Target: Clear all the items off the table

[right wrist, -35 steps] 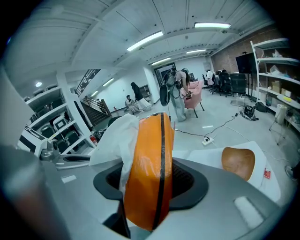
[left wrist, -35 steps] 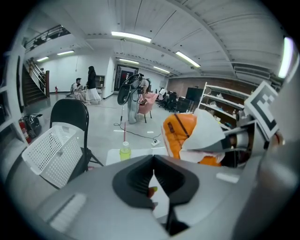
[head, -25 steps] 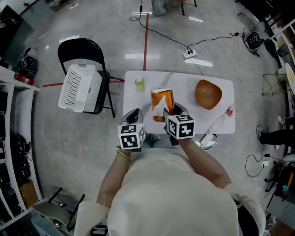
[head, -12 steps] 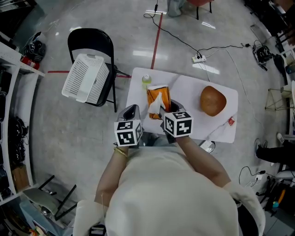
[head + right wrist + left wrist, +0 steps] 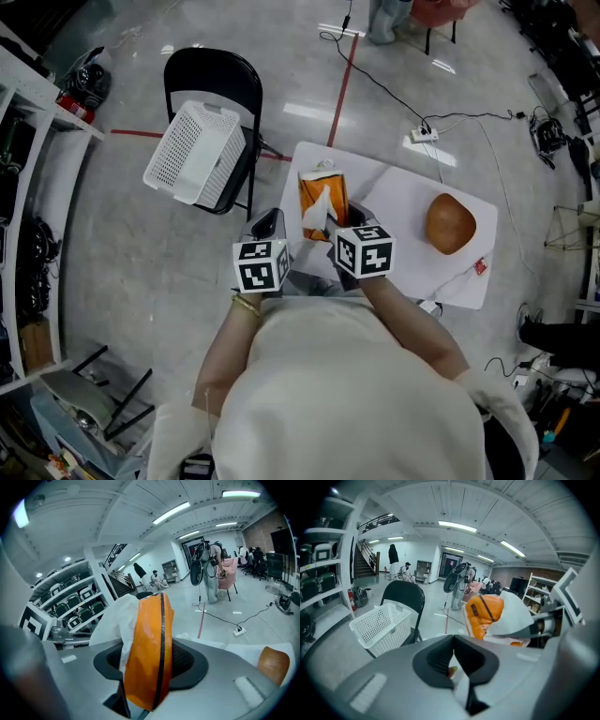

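The right gripper (image 5: 150, 663) is clamped on the orange tissue pack (image 5: 149, 644), which stands upright between its jaws with a white tissue spilling out on the left gripper's side. The head view shows the pack raised above the near left corner of the white table (image 5: 394, 195). The left gripper (image 5: 452, 654) is clenched with nothing between its jaws; it hangs just beside the right one, off the table's edge. Ahead of it and further to its left, well apart, a white basket (image 5: 197, 155) rests on a black chair (image 5: 225, 80), probably where the cleared items go. Nothing can be made out in it yet, so the clearing looks barely begun, with the pack the first item on its way. Left on the table are what looks like a small bottle (image 5: 185, 635) just beyond the pack, a brown round thing (image 5: 450, 223) well to the right gripper's right, and a small red item (image 5: 480, 267) near that far edge.
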### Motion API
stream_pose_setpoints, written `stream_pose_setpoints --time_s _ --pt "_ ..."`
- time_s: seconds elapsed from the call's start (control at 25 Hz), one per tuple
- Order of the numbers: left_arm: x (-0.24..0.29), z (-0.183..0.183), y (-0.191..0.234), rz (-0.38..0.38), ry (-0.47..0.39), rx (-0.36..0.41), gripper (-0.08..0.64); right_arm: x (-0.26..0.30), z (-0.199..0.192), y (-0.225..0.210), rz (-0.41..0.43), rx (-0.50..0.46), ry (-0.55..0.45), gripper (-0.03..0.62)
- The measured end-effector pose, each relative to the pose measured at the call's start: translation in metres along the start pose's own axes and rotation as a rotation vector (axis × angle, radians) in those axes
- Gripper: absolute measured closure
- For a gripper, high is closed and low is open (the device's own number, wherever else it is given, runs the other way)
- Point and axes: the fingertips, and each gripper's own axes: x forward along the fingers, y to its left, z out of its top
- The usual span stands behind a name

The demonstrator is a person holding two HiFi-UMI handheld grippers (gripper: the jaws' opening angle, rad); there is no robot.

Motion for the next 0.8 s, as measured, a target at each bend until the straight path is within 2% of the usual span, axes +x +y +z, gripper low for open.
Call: stream_pose_setpoints --time_s 0.48,0.8 --pt "0.012 0.026 0.080 0.006 0.013 -0.010 0.551 0.067 0.030 0.043 0.007 0.008 0.024 0.382" --pt "0.017 0.040 0.152 0.049 0.006 -0.077 0.551 0.119 0.051 0.086 0.044 -0.028 0.057 0.382"
